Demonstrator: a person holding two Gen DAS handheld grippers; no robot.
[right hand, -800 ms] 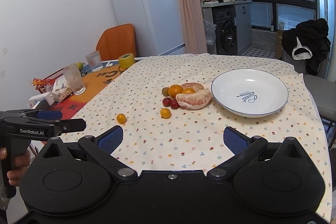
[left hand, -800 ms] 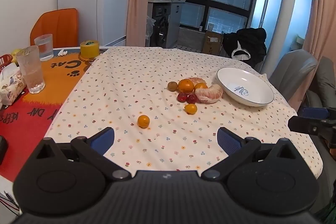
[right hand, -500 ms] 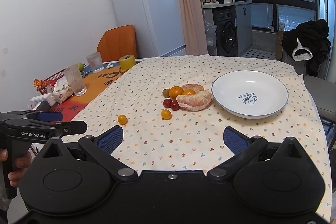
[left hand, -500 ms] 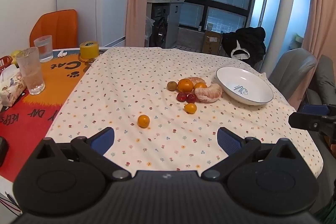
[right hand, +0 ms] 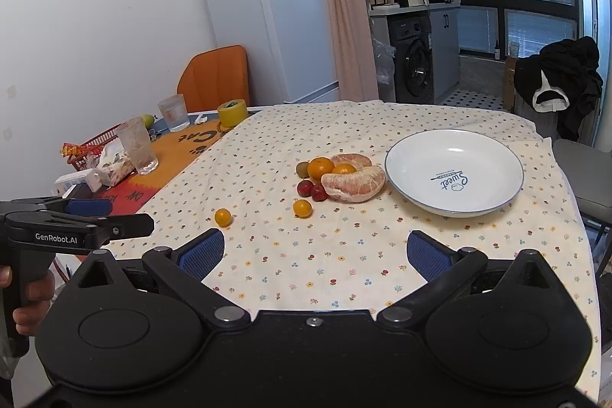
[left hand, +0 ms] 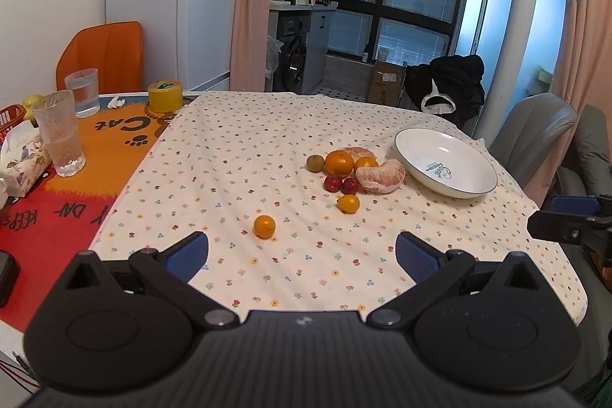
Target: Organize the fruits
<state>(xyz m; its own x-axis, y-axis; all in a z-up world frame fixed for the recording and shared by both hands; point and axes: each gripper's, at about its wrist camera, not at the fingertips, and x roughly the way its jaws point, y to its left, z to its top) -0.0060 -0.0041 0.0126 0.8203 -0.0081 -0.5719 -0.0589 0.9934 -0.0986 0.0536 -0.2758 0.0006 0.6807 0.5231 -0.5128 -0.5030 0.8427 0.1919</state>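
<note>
The left gripper (left hand: 302,253) hangs over the near edge of the flowered tablecloth (left hand: 244,140), its blue-padded fingers (left hand: 187,255) spread wide with nothing between them. A white plate (left hand: 445,163) sits toward the cloth's right edge, and just beside it lies a cluster of fruit: a peeled pomelo piece (left hand: 381,176), an orange (left hand: 339,163), a brown kiwi (left hand: 315,163) and two small red fruits (left hand: 341,184). Two small oranges lie apart nearer the gripper, one (left hand: 348,203) close to the cluster, the other (left hand: 264,226) nearer the near edge.
</note>
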